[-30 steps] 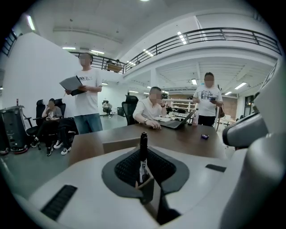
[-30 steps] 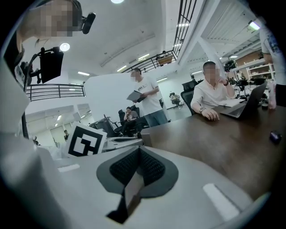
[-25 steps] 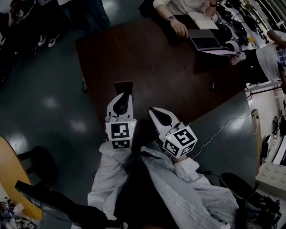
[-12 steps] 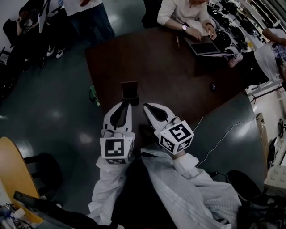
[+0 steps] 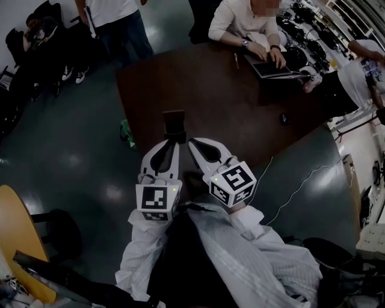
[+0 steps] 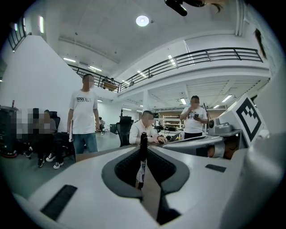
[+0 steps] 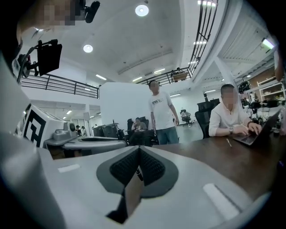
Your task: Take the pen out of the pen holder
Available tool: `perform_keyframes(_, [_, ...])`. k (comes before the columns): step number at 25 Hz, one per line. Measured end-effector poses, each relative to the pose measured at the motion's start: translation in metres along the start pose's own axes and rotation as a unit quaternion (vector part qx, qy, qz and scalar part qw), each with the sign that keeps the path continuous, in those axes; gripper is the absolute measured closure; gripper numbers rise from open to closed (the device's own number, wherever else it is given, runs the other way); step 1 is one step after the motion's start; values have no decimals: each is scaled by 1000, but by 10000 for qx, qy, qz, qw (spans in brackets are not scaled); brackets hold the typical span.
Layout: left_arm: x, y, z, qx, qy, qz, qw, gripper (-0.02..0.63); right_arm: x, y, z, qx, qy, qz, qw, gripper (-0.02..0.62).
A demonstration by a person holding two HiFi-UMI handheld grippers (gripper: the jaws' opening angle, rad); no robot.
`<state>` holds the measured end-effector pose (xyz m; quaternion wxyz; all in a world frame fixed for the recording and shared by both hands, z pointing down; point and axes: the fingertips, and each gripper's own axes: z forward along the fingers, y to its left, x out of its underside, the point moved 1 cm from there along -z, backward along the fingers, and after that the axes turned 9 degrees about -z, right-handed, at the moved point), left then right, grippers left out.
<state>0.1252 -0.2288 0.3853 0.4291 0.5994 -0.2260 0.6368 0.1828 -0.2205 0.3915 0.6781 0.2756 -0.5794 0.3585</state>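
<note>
Plainly, the pen [image 6: 143, 154] is clamped upright in the left tongs [image 5: 171, 144], the holder [image 5: 174, 124] lying at twelve o'clock; the right tongs [image 5: 194, 143] are closed on nothing.

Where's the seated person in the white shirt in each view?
Head view: seated person in the white shirt, top edge, right of centre.
Left gripper view: person at centre, beyond the table.
Right gripper view: person at right, typing.
Shared landmark: dark brown wooden table.
</note>
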Motion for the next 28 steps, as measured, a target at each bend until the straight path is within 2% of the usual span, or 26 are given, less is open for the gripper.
perform_keyframes(16, [0, 8, 6, -57, -50, -3, 10000, 560, 1, -6, 6, -61, 50, -1, 10000, 594])
perform_keyframes(28, [3, 6, -6, 137, 105, 0, 9999, 560, 3, 7, -1, 89, 82, 118, 9999, 595])
